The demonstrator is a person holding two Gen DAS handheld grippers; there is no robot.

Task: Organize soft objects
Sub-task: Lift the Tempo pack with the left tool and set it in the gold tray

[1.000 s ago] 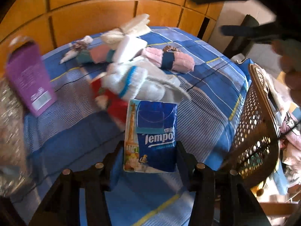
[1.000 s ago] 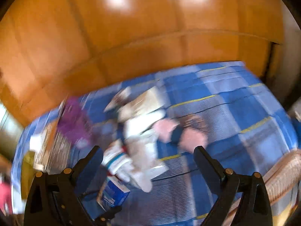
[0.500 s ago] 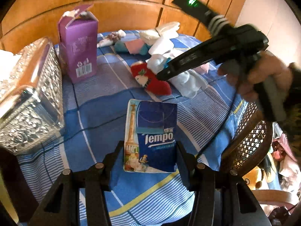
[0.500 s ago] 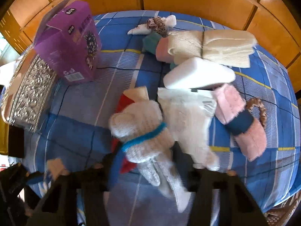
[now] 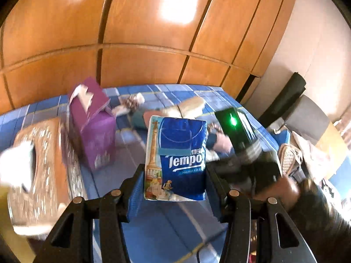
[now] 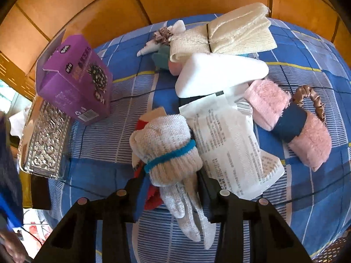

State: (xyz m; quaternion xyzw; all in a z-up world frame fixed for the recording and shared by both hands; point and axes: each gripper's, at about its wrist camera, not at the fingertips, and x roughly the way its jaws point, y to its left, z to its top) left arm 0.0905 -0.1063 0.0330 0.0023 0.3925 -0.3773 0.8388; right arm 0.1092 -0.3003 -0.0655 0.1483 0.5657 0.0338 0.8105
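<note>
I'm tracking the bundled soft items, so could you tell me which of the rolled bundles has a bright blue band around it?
The white knitted glove bundle between the right tool's fingers; the pink fuzzy roll wears a dark navy band instead.

A bedroom at home.
Blue checked bedsheet fills the frame's middle; wooden headboard panels span the top.

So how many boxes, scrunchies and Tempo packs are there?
Boxes: 2 (purple box, silver box)
Scrunchies: 2 (brown scrunchie, grey scrunchie)
Tempo pack: 1
Total: 5
</note>
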